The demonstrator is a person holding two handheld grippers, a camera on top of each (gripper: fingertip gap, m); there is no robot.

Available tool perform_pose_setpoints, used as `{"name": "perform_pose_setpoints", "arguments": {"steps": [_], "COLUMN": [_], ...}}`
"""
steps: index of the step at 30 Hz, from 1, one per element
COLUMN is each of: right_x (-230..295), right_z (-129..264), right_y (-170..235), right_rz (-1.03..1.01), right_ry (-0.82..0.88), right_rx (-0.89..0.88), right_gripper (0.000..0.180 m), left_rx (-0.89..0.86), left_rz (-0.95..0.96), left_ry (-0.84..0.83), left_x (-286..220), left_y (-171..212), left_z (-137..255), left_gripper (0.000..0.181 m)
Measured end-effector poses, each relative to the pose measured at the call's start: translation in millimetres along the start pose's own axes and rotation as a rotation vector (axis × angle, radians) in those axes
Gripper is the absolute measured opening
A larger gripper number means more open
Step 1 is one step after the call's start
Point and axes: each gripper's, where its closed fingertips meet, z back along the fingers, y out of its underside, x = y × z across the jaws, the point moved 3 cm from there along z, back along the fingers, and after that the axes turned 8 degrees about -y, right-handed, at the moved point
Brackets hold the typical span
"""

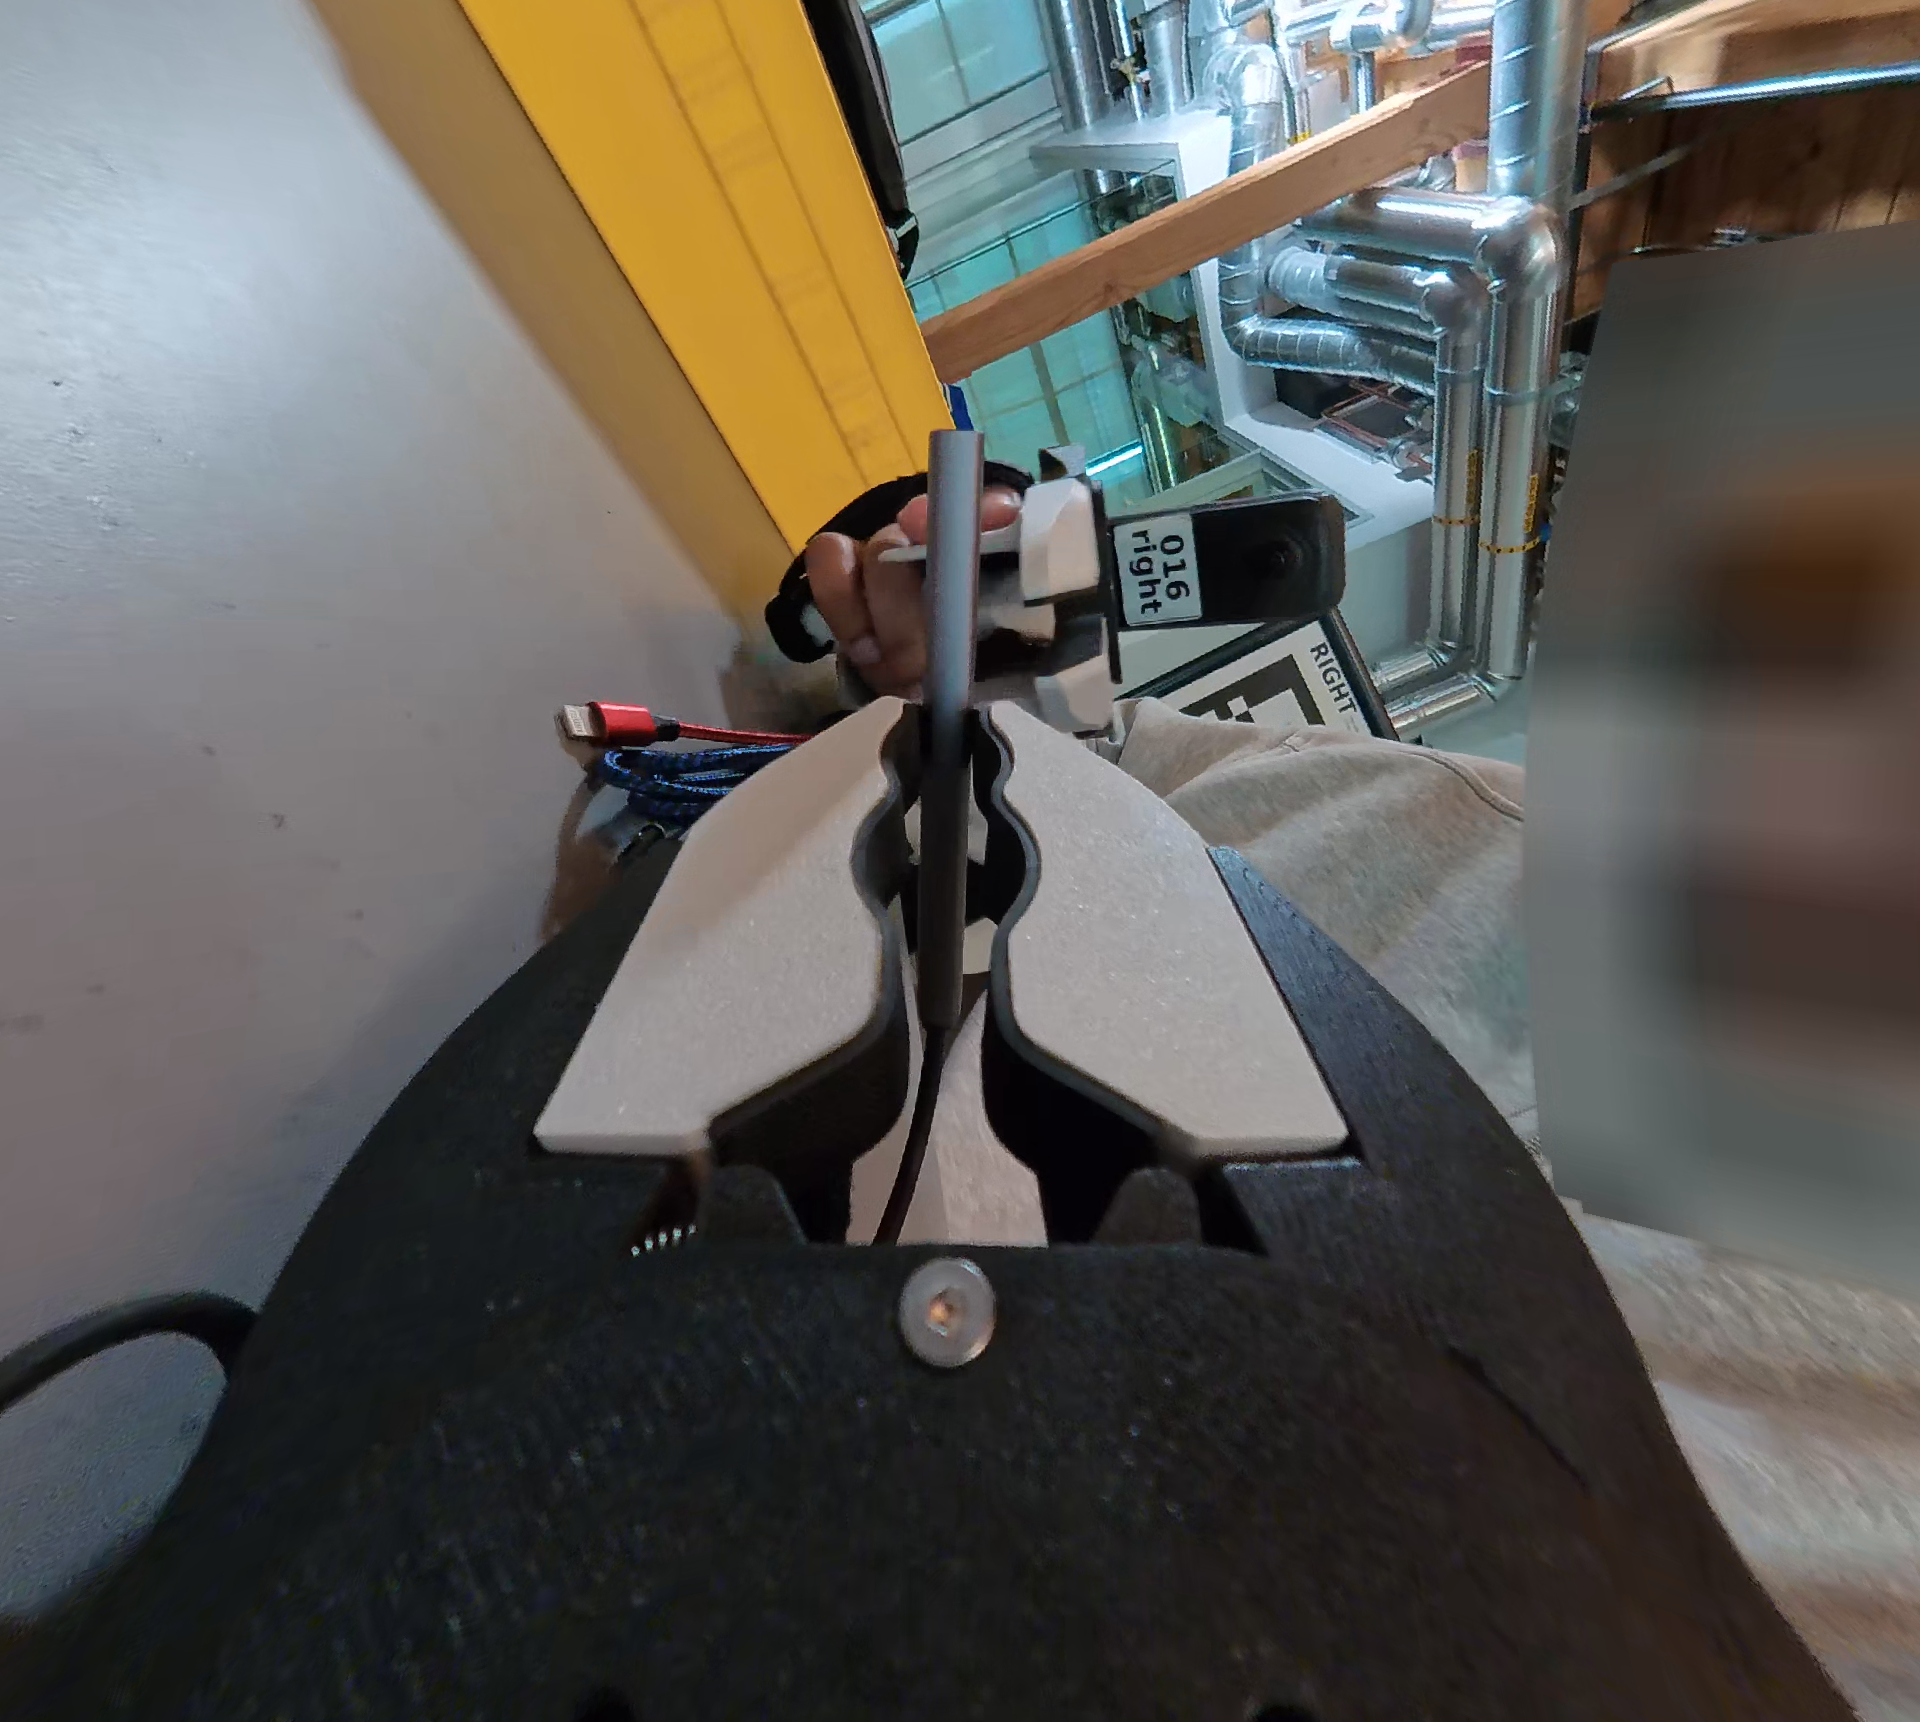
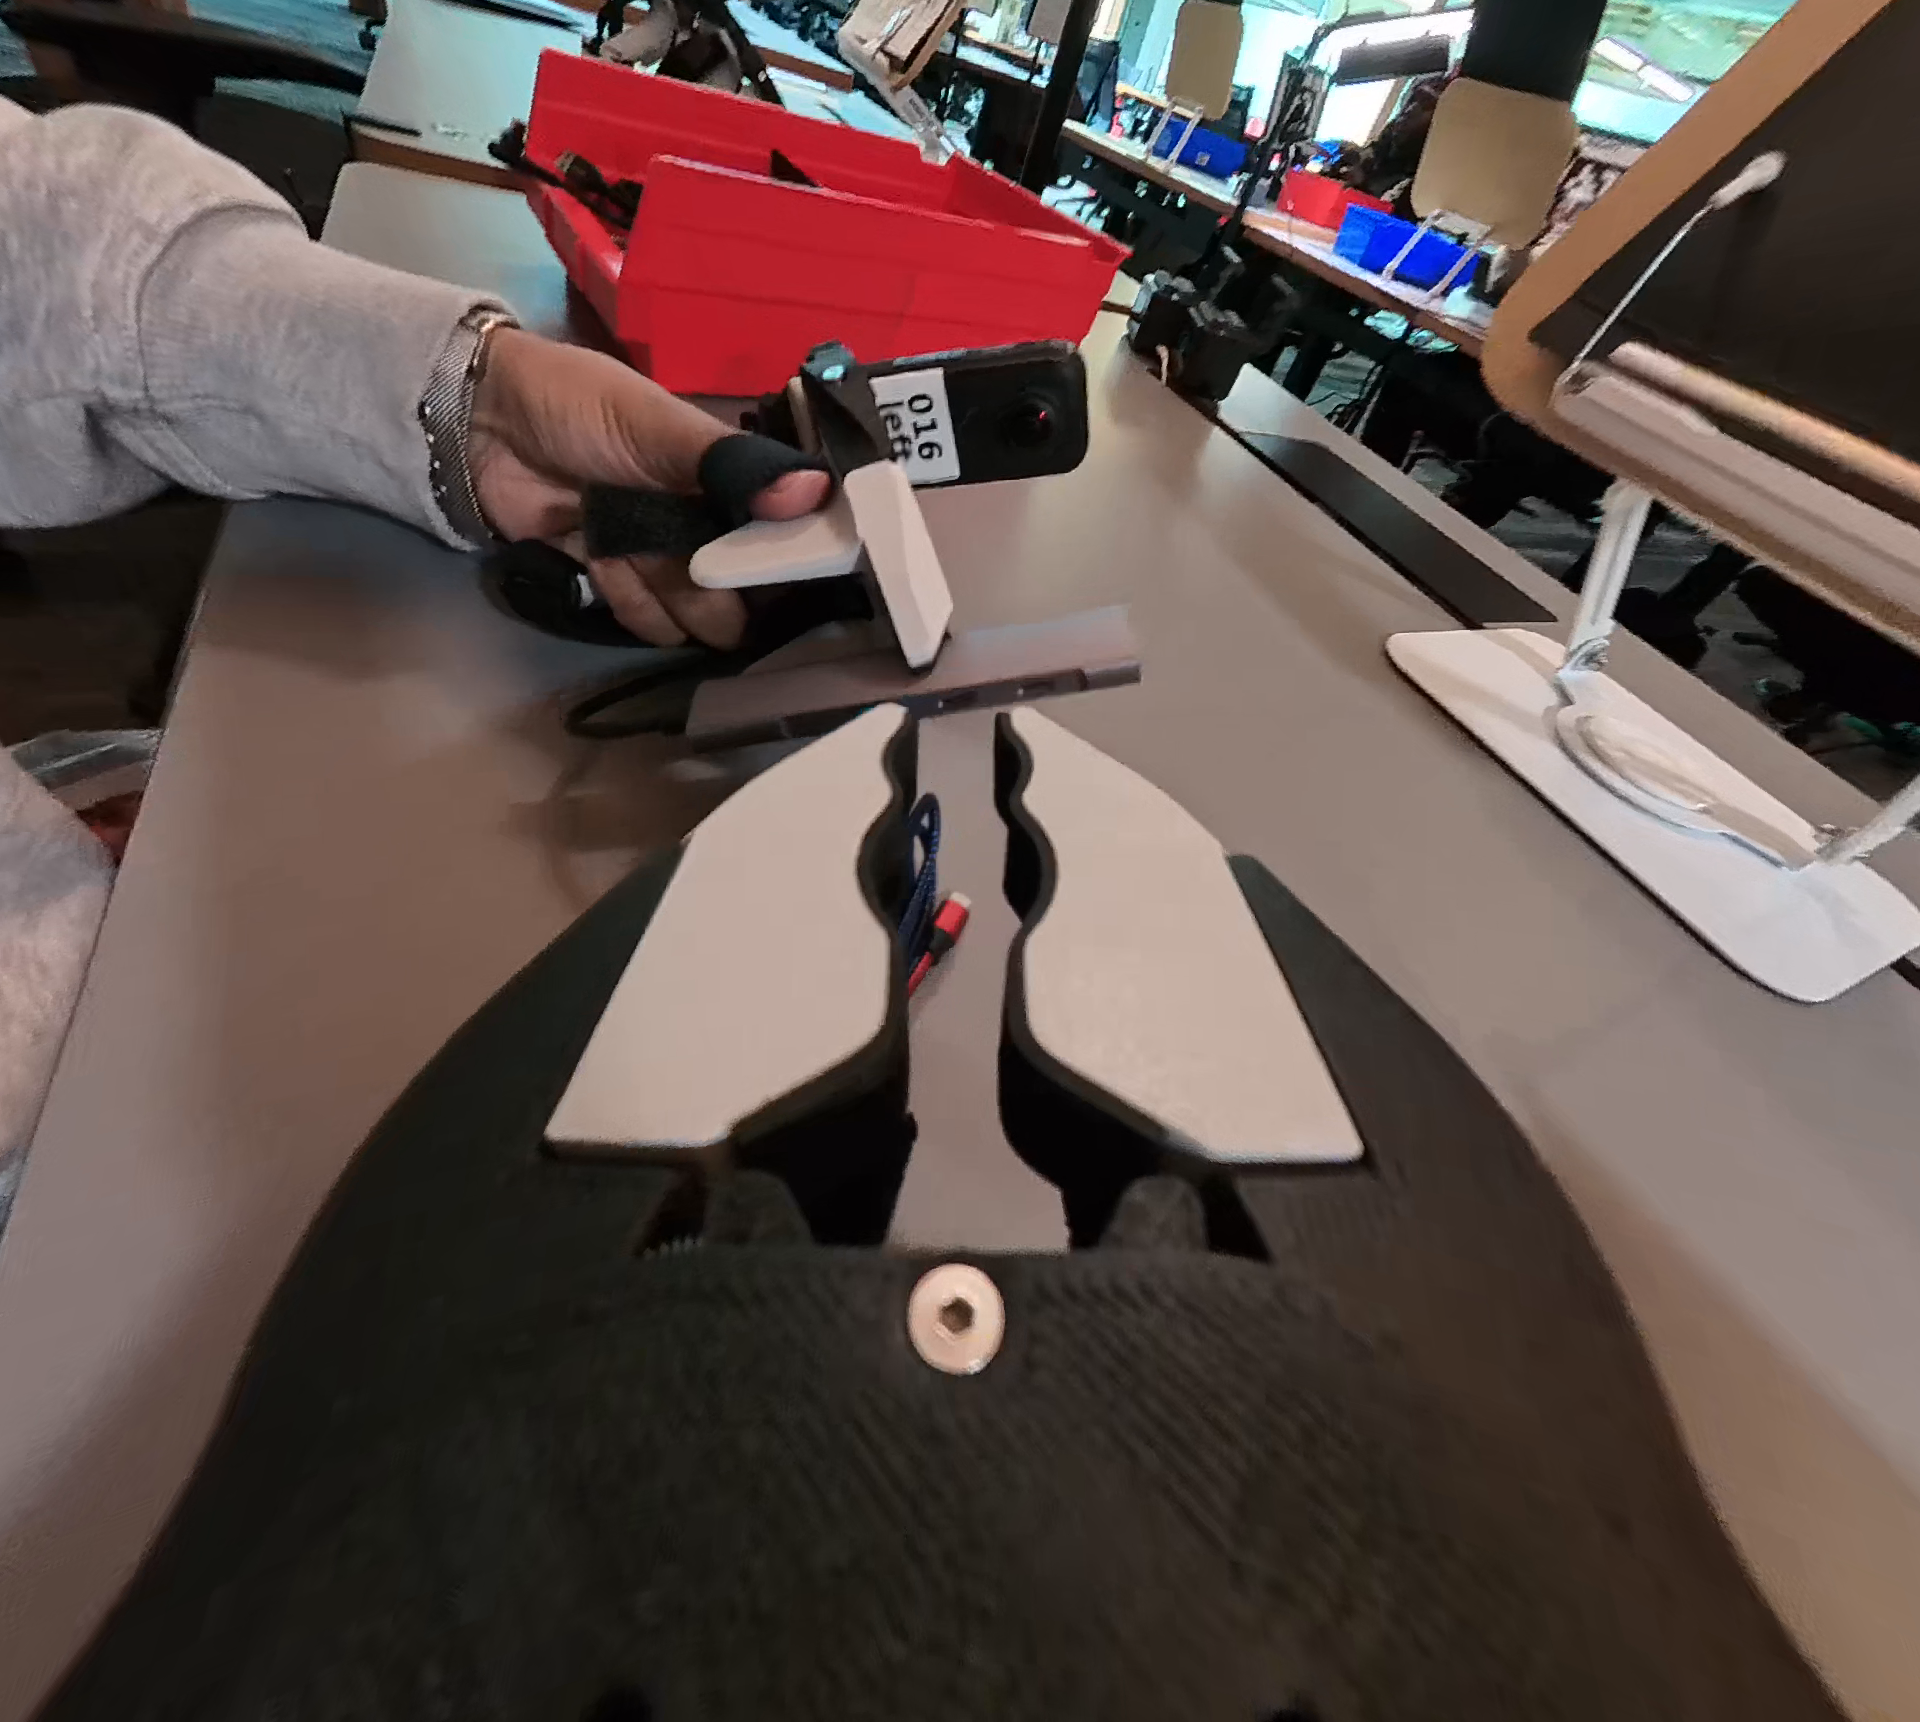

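1. A person's left hand (image 2: 613, 488), in a grey sleeve, holds the left gripper (image 1: 945, 722) tilted on its side.
2. The left gripper is clamped on a flat grey hub (image 1: 951, 716); the hub stands edge-on between the white fingers (image 1: 769, 924), and its thin dark lead (image 1: 914, 1142) runs back through the gap.
3. In the right wrist view the same hub (image 2: 914, 675) lies just above the grey table (image 2: 1299, 737), with the left gripper's fingertips (image 2: 914, 602) pressed on its top face.
4. Behind it stands a red bin (image 2: 810, 259).
5. The right gripper (image 2: 954, 722) sits just short of the hub's slotted edge, its jaws parted by a narrow gap and holding nothing.
6. Under that gap lies a coiled blue braided cable (image 2: 920, 862) with a red plug (image 2: 945, 929).
7. Far right, a white stand (image 2: 1662, 799) rests on the table.
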Motion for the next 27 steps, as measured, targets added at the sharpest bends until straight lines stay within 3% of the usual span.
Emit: {"name": "perform_pose_setpoints", "arguments": {"steps": [8,10,14,18,22,24,27], "right_x": [-10.7,-9.3,0.8,10.8,20.6,24.5,44.3], "right_z": [-29.8,-52.4,-116.2,-191.6,-271.3,-306.9,-348.5], "right_y": [-72.3,-96.5,-147.1,-181.6,-181.0,-170.4,-163.8], "right_rz": [0.02,0.009,-0.03,0.088,0.254,0.449,0.683], "right_ry": [0.017,-0.044,-0.226,-0.408,-0.508,-0.479,-0.503], "right_rx": [-0.103,-0.109,-0.092,-0.037,0.169,0.323,0.41], "right_gripper": [0.012,0.001,0.0,0.003,0.012,0.013,0.015], "left_rx": [-0.051,-0.07,-0.073,-0.076,-0.076,-0.078,-0.079], "left_rz": [0.042,0.065,0.076,0.076,0.08,0.081,0.082], "left_ry": [-0.018,-0.018,-0.007,-0.011,-0.009,0.001,0.013], "left_x": [4.9,6.6,6.4,6.8,7.4,6.8,6.7], "left_y": [-6.8,-9.3,-10.3,-10.5,-11.5,-12.3,-14.2], "left_z": [2.3,3.9,4.5,4.5,4.4,5.0,5.9], "left_gripper": [0.009,0.009,0.009,0.009,0.009,0.009,0.009]}}
